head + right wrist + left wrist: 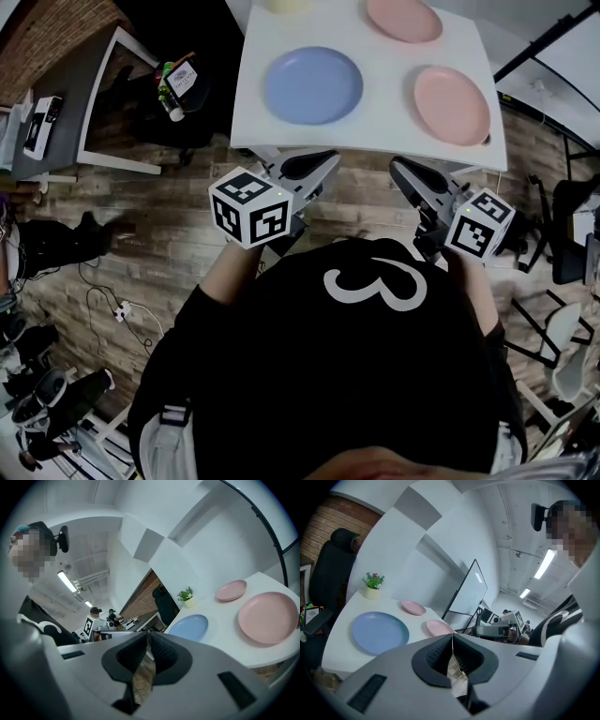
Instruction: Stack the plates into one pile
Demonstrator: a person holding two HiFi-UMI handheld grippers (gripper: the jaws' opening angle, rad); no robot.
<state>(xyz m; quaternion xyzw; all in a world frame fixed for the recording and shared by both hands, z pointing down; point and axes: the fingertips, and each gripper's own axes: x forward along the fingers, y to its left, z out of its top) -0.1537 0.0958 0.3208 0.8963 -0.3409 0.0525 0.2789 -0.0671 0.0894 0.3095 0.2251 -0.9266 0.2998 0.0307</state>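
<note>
The left gripper (312, 167) is closed and empty, near the edge of the white table (380, 80). On the table lie a blue plate (313, 84), a far pink plate (404, 19) and a nearer pink plate (452, 103), all apart. The right gripper (411, 176) is closed too and holds nothing.

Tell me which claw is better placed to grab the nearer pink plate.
Right, probably. The right claw sits shut just short of the table edge, in front of the nearer pink plate. The left claw, also shut, is closer to the blue plate. Both are empty.
</note>
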